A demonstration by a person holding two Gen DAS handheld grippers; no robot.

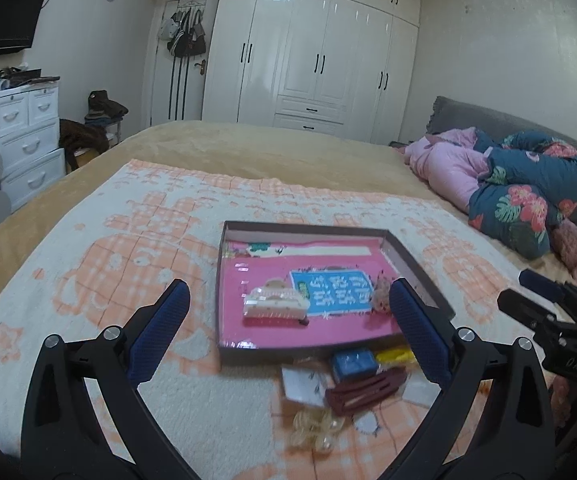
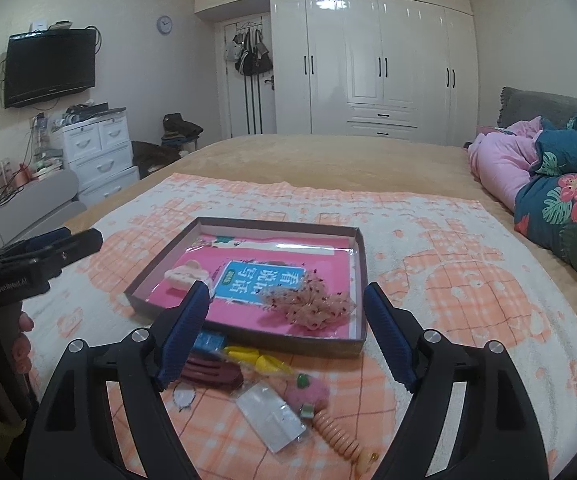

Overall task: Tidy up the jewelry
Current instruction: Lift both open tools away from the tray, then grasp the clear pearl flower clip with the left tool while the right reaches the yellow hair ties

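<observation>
Loose pieces lie nearest, on the towel just short of the box's near wall: a clear beaded clip (image 1: 317, 426), a dark red hair clip (image 1: 366, 394), a blue piece (image 1: 354, 364) and a yellow clip (image 1: 396, 357), then, further right, a clear packet (image 2: 271, 416), a pink fluffy clip (image 2: 308, 394) and a peach spiral hair tie (image 2: 338, 436).

Both hands hover over this pile with nothing between their fingers. The left gripper (image 1: 288, 336) stands wide open, and the right gripper (image 2: 286, 332) is spread wide too, empty.

The dark red hair clip, long axis running left to right, sits almost directly below and slightly ahead of the left gripper, so that hand seems better placed for it. The spiral hair tie, slanting away to the near right, falls to the right hand.

Beyond them, the shallow box (image 2: 362, 248) already holds a cream claw clip (image 1: 274, 304) at its left and a pink scrunchie (image 2: 310, 304) at its right, on a pink book cover.

All of it rests on an orange-and-white towel (image 1: 88, 280) spread over a tan bed (image 1: 248, 148), soft footing that may give under pressure. White wardrobes (image 1: 308, 52) fill the far wall, and a folded floral quilt (image 2: 568, 208) lies at the right.
</observation>
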